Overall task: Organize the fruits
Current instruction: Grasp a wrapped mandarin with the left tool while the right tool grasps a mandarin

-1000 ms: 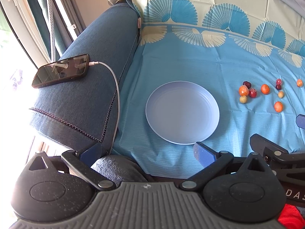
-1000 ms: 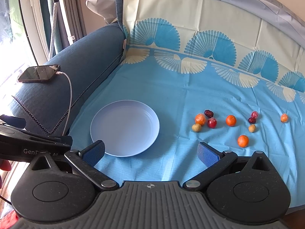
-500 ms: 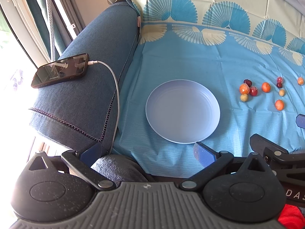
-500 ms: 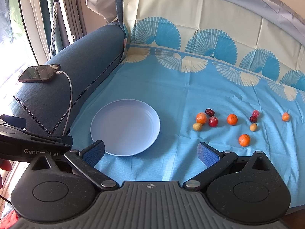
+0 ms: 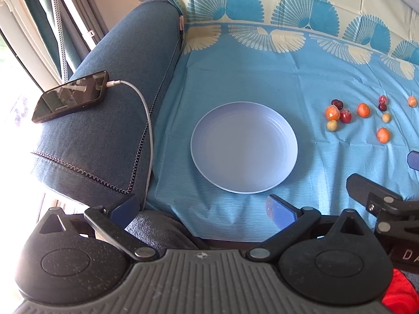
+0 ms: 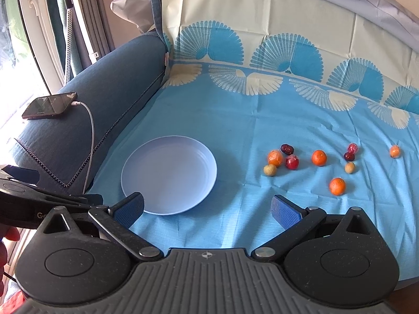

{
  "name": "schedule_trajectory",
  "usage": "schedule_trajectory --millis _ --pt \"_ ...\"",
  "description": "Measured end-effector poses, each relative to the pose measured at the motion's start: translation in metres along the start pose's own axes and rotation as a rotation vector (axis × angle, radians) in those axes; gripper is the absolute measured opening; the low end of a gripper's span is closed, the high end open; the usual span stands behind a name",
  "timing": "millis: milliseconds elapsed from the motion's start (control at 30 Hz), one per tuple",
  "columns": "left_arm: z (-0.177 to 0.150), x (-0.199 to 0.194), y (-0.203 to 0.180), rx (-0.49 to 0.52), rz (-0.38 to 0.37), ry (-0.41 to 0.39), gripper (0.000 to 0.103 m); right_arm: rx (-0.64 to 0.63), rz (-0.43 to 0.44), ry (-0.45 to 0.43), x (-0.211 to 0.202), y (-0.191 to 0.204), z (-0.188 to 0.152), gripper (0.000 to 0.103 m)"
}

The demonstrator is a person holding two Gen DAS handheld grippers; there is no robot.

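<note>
Both tools wide, empty | left tool point(image 5: 201, 209), right tool point(image 6: 208, 206) (low, level) | near plate point(image 6: 146, 157)

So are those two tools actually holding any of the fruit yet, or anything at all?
Nothing is held. The left tool and the right tool are both open with nothing between their fingers; the fruits all lie on the blue cloth, and the plate holds none.

Both cams sit low at the near edge of the blue cloth point(image 5: 235, 78), facing fwd toward its patterned back edge. Left wrist view is nearer the sofa armrest point(image 5: 117, 91), plate point(image 5: 243, 146) roughly centred, fruits point(image 5: 362, 116) far right. Right wrist view sits further right, plate left of centre. The 2 views share armrest, phone point(image 6: 49, 105), plate, fruits.
</note>
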State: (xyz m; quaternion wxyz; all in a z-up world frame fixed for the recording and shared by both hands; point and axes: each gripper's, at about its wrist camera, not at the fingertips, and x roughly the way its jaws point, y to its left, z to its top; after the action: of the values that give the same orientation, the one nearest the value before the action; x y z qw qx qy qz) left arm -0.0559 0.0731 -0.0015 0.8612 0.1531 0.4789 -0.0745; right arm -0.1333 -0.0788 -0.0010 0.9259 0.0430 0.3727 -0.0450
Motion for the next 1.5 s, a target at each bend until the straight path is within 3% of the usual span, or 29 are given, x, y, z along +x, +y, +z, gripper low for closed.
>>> schedule_trajectory --millis 333,500,633,767,967,1233,1500 --pt "0.014 0.014 -0.037 0.067 -0.009 0.030 0.103 0.106 -0.029 0.001 0.005 -0.050 -0.003 0.103" --pt "0.023 0.027 -0.066 0.113 -0.017 0.047 0.103 0.202 -0.056 0.043 0.013 -0.083 -0.007 0.103" --pt "0.031 0.040 -0.092 0.147 -0.051 0.058 0.103 0.243 -0.091 0.003 0.020 -0.116 -0.013 0.102" --pt "0.044 0.059 -0.125 0.191 -0.093 0.044 0.103 0.296 -0.189 -0.061 0.030 -0.155 -0.022 0.103" --pt "0.073 0.108 -0.181 0.240 -0.162 0.035 0.103 0.274 -0.338 -0.056 0.077 -0.202 -0.035 0.102" --pt "0.119 0.183 -0.238 0.266 -0.212 0.039 0.103 0.338 -0.354 0.060 0.159 -0.234 -0.043 0.102" --pt "0.149 0.234 -0.260 0.289 -0.264 0.083 0.098 0.356 -0.397 0.071 0.211 -0.243 -0.047 0.102"
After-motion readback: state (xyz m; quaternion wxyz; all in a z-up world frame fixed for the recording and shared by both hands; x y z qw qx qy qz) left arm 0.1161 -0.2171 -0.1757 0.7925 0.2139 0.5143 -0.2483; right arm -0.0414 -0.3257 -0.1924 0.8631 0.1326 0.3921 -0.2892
